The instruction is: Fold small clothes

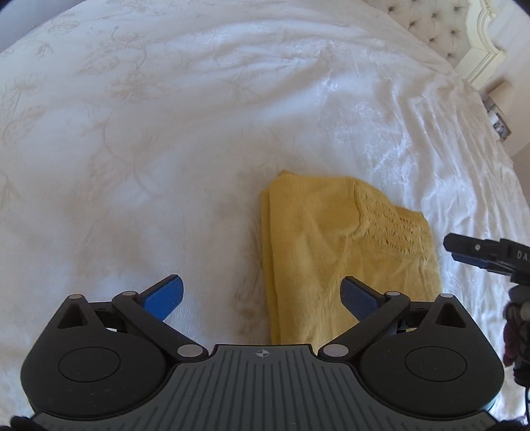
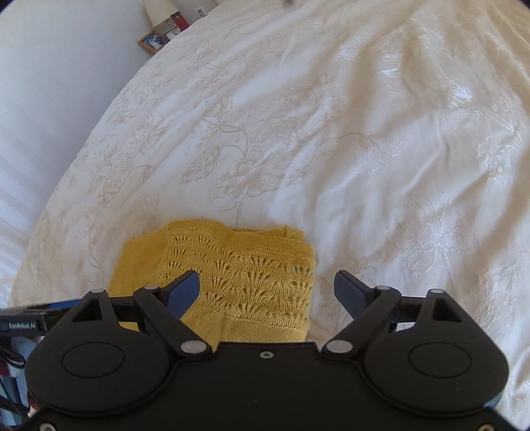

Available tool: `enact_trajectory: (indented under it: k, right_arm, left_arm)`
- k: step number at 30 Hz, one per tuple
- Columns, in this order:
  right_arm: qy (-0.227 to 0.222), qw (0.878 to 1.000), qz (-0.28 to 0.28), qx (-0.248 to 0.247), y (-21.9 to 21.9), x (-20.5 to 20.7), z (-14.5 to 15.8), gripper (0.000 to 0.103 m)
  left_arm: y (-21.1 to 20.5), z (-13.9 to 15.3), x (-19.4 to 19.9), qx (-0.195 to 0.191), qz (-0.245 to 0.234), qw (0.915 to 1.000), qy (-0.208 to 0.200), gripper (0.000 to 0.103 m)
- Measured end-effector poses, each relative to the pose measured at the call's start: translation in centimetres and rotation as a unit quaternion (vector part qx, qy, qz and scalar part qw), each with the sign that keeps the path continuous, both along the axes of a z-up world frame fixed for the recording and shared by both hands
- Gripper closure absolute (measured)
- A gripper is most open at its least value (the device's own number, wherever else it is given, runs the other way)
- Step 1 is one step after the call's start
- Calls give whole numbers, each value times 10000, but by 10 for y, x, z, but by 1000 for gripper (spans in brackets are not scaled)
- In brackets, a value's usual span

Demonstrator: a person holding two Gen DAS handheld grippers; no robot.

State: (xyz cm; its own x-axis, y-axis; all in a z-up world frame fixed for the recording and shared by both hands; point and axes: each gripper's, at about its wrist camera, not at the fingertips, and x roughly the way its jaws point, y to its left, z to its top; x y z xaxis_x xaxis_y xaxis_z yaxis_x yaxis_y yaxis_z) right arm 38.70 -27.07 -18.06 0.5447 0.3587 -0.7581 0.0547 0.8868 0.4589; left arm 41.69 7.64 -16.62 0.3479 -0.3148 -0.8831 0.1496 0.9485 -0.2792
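Observation:
A small yellow knit garment lies folded into a compact rectangle on the white bedspread. Its lacy openwork panel faces up in the right wrist view. My left gripper is open and empty, held above the garment's near left edge. My right gripper is open and empty, held above the garment's near right part. The right gripper's tip also shows at the right edge of the left wrist view. Neither gripper touches the cloth.
The white floral bedspread fills both views. A tufted headboard stands at the far right. A bedside table with a framed photo and a lamp base sits beyond the bed's far left edge.

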Motion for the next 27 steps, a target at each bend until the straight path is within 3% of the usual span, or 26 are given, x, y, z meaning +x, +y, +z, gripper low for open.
enact_trajectory:
  k: [7,11,14,21,27]
  right_arm:
    - [212,9984,-22,521,-14,-28,-12,11]
    - [280,9971,122,700,-12,-33,-19,11]
    - [318,9962,198,792,-10,-30,-24,11]
    - [495,9933,265,1007,-6,-8,-40,5]
    - [506,9922,412,1058,0,6,-46,3]
  left_arm:
    - [-1,-16,-50,-273,-100,9982,519,0]
    - [-10,-29,-57,-394,-190,9967,685,0]
    - [-19,-36,-51,-451,-271,9960,728,0]
    - [-43,-48,-26,-87,-414,9960,784,0]
    - [-54,-50,-18,-29,-400,9962,776,0]
